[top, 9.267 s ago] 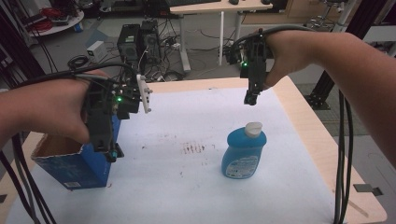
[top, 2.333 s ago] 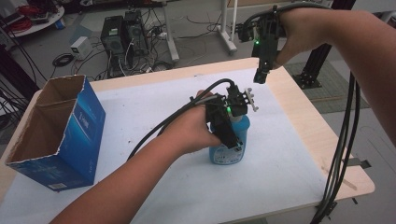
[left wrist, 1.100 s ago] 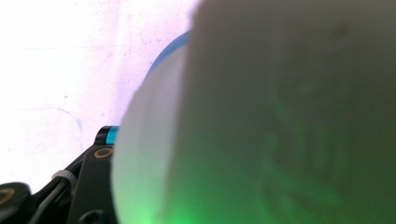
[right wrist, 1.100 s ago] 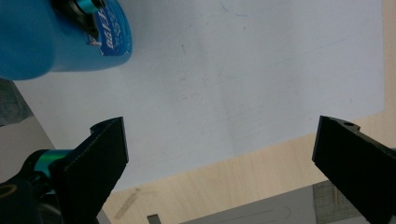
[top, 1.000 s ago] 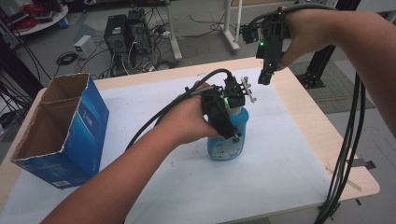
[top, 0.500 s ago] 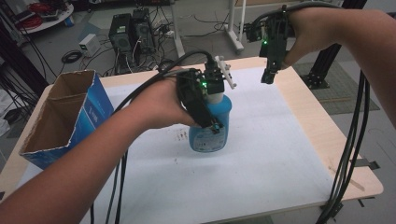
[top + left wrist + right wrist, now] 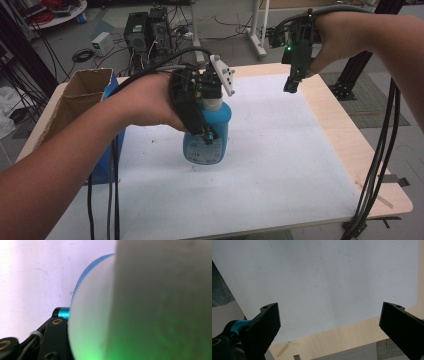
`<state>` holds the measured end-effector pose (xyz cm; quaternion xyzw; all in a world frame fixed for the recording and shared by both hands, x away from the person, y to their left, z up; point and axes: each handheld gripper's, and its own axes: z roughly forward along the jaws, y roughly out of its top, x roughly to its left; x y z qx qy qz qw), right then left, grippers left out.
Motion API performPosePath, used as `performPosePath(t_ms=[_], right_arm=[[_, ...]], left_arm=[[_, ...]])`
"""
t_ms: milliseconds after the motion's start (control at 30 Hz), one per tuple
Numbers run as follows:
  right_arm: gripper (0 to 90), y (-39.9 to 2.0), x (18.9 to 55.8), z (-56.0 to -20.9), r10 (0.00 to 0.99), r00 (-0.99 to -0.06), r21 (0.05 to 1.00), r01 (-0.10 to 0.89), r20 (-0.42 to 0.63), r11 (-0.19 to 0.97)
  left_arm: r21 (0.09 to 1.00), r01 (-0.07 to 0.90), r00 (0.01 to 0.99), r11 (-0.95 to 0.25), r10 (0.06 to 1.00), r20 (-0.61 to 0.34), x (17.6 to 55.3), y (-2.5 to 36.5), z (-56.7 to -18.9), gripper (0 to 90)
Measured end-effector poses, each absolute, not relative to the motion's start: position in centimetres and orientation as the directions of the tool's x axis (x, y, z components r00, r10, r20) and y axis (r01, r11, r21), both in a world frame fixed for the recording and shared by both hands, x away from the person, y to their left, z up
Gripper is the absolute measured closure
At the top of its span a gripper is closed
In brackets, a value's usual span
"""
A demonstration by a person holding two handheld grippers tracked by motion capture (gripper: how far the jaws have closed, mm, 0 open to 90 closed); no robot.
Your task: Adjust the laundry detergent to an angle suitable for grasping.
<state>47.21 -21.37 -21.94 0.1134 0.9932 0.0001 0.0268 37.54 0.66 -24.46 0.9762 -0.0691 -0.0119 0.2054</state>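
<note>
A blue bottle (image 7: 220, 125) with a white cap hangs above the white sheet, lifted off the table. My left gripper (image 7: 206, 131) is shut on it from above, its black jaws clamped across the bottle's upper body. In the left gripper view the bottle (image 7: 150, 300) looms as a pale blur right against the lens, beside one black finger (image 7: 57, 337). My right gripper (image 7: 291, 86) is held high over the table's far right part, pointing down. In the right gripper view its jaws stand wide open (image 7: 329, 315) with nothing between them.
An open-topped blue cardboard box (image 7: 92, 82) stands at the table's left edge, partly behind the left forearm. A white sheet (image 7: 280, 165) covers most of the wooden table (image 7: 350, 145). Cables trail from both grippers; computer cases and wires sit on the floor behind.
The left gripper has carried the blue bottle up and to the left, toward the box. The right gripper has stayed in place, still open.
</note>
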Motion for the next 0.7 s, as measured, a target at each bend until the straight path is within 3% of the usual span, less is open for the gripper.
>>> performPosePath(t_ms=[300,700], right_arm=[[2.5,-21.2,47.0,-21.9,0.228,-0.972,-0.002,0.228,-0.057,0.974],[2.5,-20.8,46.7,-21.9,0.222,-0.973,-0.002,0.222,-0.062,0.975]], left_arm=[[0.451,-0.143,0.982,-0.881,-0.183,-0.046,37.4,2.8,-25.5,43.7],[0.456,-0.270,0.940,-0.848,-0.335,-0.067,37.2,3.9,-27.9,43.8]])
